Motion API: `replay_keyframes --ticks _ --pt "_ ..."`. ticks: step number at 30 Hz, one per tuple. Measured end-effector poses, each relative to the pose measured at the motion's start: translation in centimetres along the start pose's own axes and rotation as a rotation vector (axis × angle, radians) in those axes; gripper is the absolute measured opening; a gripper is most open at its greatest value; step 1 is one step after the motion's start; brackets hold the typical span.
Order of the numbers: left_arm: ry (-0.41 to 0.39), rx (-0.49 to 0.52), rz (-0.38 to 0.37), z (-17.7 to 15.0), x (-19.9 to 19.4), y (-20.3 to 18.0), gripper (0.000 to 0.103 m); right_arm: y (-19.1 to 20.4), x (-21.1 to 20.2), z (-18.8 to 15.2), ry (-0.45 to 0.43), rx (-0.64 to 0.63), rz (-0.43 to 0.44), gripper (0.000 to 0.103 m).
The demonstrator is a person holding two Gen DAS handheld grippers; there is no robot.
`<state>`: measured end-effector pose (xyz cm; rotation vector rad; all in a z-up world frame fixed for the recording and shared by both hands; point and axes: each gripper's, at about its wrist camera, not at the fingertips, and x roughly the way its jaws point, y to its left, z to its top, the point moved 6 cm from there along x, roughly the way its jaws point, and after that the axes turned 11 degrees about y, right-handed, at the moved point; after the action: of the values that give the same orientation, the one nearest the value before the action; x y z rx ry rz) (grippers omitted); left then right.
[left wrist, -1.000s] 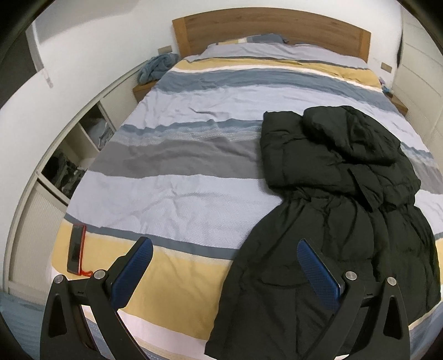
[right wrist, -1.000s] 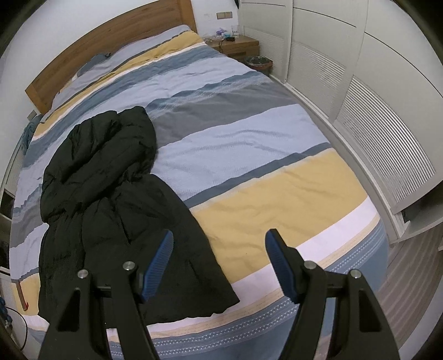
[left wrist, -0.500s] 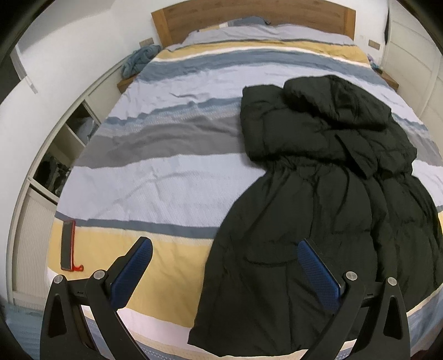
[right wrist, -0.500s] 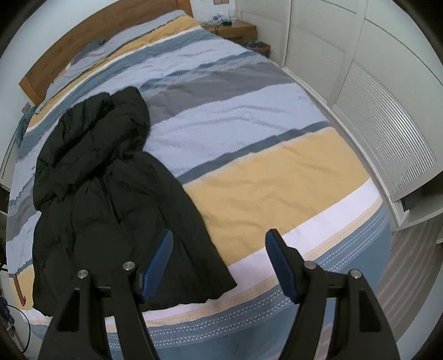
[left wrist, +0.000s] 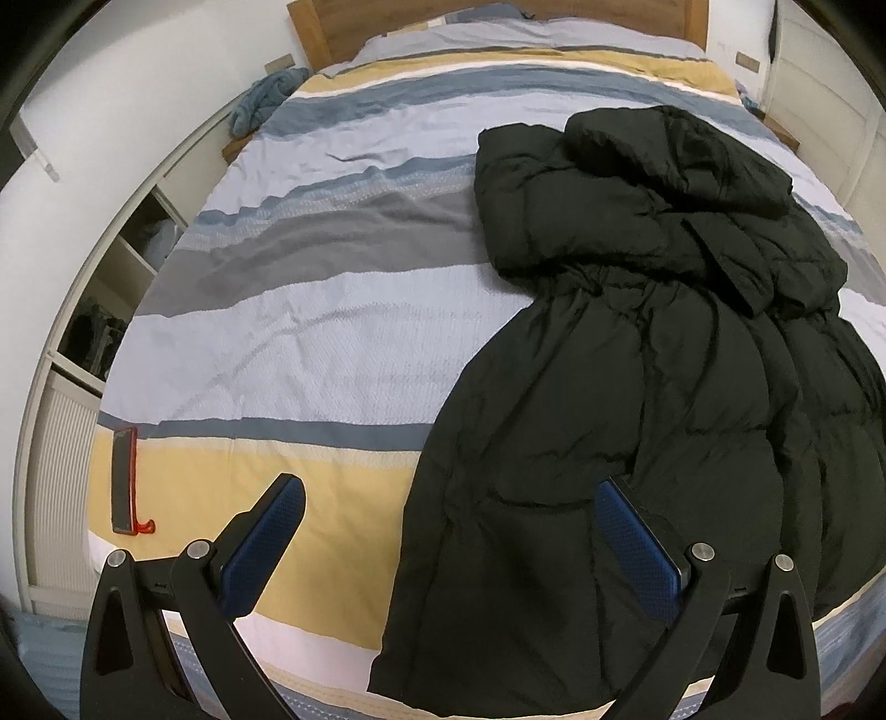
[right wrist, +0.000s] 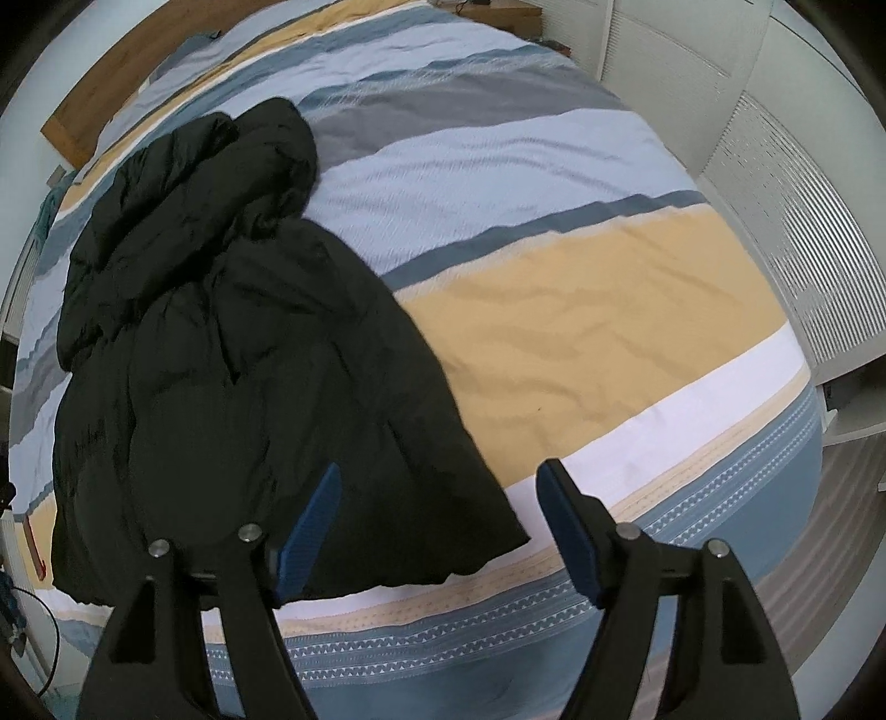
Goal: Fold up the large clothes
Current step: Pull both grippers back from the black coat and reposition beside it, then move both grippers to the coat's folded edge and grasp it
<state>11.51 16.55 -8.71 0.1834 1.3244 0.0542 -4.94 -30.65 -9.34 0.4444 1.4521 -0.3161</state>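
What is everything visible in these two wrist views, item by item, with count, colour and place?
puffer coat: one, black, hooded, spread on the bed, hem at the foot edge.
bed cover: one, striped blue, grey, yellow and white, under the coat.
headboard: one, wooden, far end of the bed.
phone: one, dark with red case, on the yellow stripe near the bed's edge.
blue cloth: one bundle, beside the headboard.
wardrobe doors: white, slatted, along the bed's side.
left gripper: black, blue pads, open, above the coat's hem corner.
right gripper: black, blue pads, open, its jaws just widened, above the other hem corner.
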Motion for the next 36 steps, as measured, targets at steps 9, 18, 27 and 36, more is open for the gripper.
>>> replay_keyframes --ticks 9,18,27,36 --pt "0.034 0.002 0.013 -0.8 1.5 0.5 0.103 0.3 1.1 0.1 0.027 -0.010 0.004 0.073" --pt "0.071 0.003 0.010 -1.5 3.2 0.6 0.103 0.8 1.8 0.4 0.042 -0.025 0.006 0.073" --pt "0.128 -0.045 -0.036 -2.8 6.1 2.5 0.103 0.7 2.1 0.5 0.056 -0.027 -0.001 0.073" --pt "0.177 -0.115 -0.184 -4.6 9.0 4.4 0.103 0.1 2.8 0.6 0.077 -0.017 -0.010 0.073"
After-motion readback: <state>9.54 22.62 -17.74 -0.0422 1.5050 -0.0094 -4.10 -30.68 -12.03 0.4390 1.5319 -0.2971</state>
